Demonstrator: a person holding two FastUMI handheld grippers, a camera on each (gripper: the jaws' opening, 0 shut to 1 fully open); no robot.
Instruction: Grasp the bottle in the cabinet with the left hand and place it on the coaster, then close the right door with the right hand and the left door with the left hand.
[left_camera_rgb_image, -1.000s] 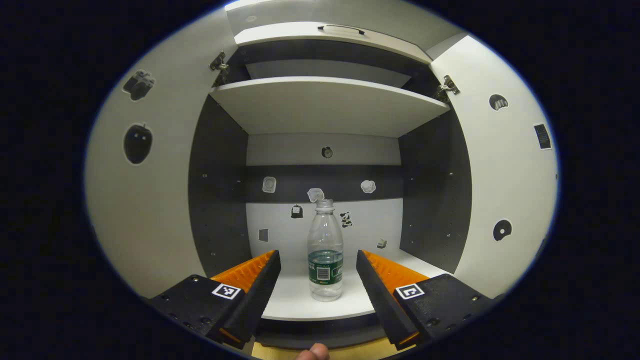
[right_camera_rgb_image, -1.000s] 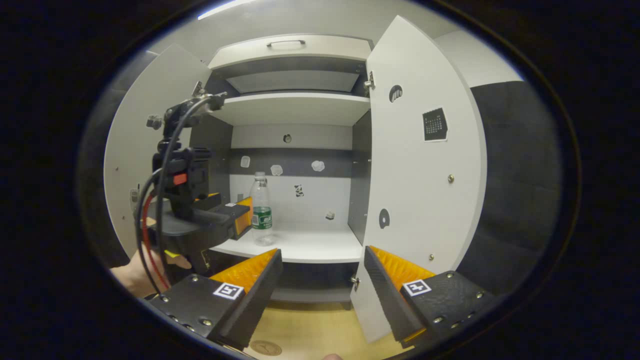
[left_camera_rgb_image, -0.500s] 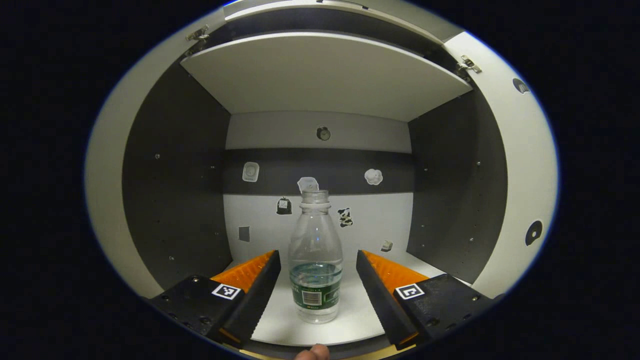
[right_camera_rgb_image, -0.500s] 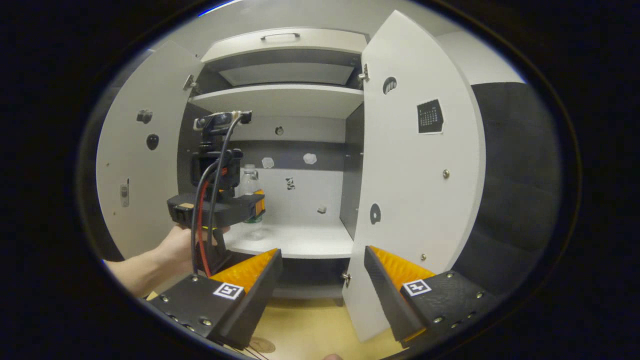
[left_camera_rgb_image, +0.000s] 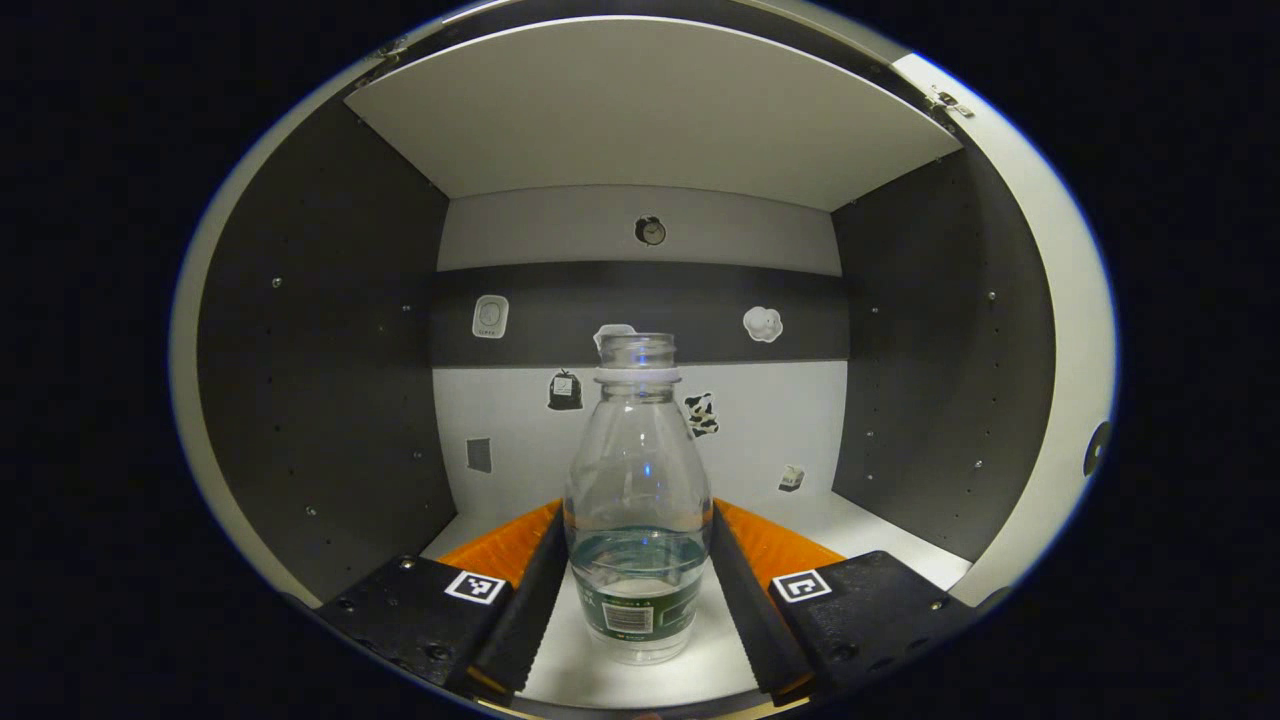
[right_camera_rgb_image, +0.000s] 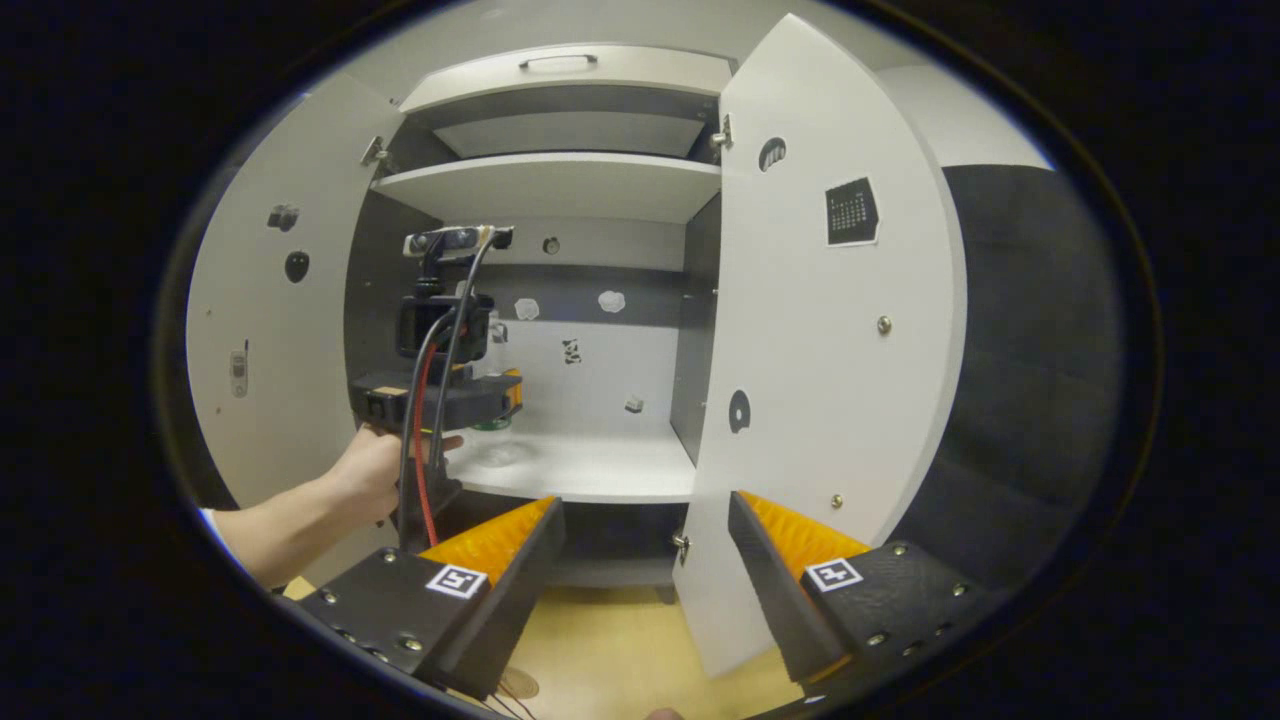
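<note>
Fingers (left_camera_rgb_image: 535, 590) of left gripper (left_camera_rgb_image: 637, 600) narrow around clear plastic water bottle (left_camera_rgb_image: 637, 500), seemingly just touching. Grasp step: squeeze, then lift toward coaster. Right gripper (right_camera_rgb_image: 645, 570) spread wide, idle.

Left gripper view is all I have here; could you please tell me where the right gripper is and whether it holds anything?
Observer: The right gripper is open and empty, held outside the cabinet, near the lower edge of the right door.
Operator: Thank you. Are both doors open?
Observer: Yes, the right door is swung out towards the right gripper, and the left door is open too.
Operator: Can you see the coaster?
Observer: A small round disc, probably the coaster, lies on the wooden surface below the cabinet, partly cut off at the bottom of the right gripper view.
</note>
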